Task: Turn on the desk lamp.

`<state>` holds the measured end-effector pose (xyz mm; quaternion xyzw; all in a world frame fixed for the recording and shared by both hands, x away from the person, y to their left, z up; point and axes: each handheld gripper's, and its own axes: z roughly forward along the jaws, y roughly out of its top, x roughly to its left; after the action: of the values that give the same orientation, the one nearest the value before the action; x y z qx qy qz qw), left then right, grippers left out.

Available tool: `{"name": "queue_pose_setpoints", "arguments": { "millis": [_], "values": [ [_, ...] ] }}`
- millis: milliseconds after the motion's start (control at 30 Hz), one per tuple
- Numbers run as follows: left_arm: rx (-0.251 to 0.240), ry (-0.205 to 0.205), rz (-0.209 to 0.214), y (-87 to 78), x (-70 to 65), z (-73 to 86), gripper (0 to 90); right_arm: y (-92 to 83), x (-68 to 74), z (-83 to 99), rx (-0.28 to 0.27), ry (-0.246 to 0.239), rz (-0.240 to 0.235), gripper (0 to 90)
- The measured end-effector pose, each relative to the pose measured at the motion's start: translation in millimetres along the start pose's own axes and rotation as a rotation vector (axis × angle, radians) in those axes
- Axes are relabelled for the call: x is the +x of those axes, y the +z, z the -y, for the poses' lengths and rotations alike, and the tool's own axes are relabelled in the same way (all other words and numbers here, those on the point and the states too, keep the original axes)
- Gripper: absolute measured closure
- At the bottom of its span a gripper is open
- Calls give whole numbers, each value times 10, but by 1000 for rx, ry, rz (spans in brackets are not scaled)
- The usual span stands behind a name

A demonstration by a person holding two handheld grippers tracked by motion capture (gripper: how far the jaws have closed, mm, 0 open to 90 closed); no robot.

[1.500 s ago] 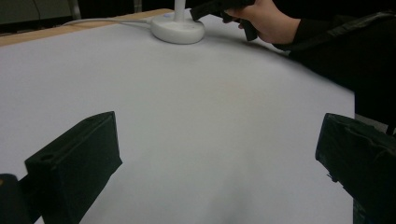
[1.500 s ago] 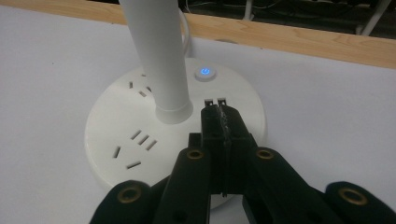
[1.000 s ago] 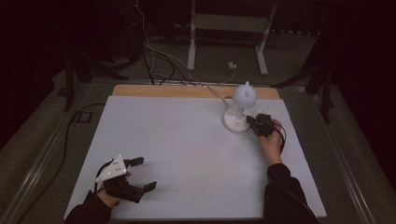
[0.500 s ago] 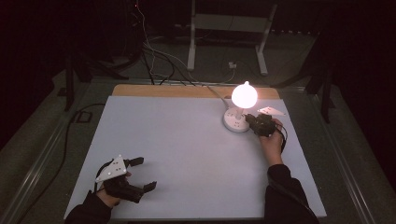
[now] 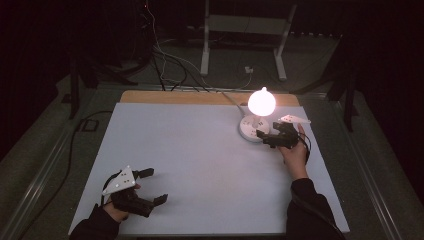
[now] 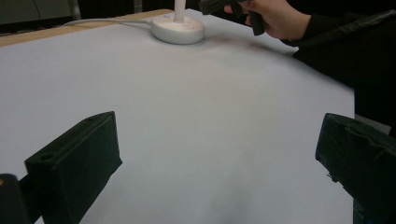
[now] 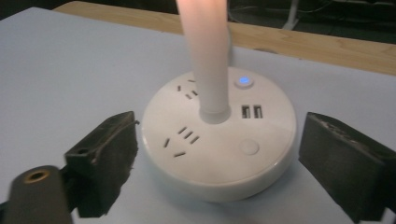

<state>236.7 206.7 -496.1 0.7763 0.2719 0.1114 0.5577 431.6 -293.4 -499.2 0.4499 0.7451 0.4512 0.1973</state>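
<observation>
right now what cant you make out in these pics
- Lamp head, high view: glare washes out its shape.
- Lamp stem, right gripper view: top cut off by the upper edge.
- Lamp base, left gripper view: sockets too small to read.
- Right gripper, high view: too small and dark to tell whether it touches the base.
</observation>
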Motion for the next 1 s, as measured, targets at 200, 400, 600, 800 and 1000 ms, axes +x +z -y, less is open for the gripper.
{"name": "queue_pose_setpoints", "arguments": {
  "millis": [200, 400, 600, 800, 1000],
  "values": [
    [0, 3, 4, 4, 3, -1, 4, -98, 8, -40, 13, -9, -51, 1],
    [-5, 0, 4, -2, 4, 0, 4, -225, 48, -77, 14, -30, -63, 0],
    [-4, 2, 4, -3, -1, -1, 4, -364, 120, -84, -4, -47, -87, 0],
    [-5, 2, 4, -6, -4, -1, 4, -512, 179, -56, -14, -21, -118, 0],
    [-7, 3, 5, -12, -2, -2, 4, -637, 296, 12, -24, -18, -127, 0]
  ]
}}
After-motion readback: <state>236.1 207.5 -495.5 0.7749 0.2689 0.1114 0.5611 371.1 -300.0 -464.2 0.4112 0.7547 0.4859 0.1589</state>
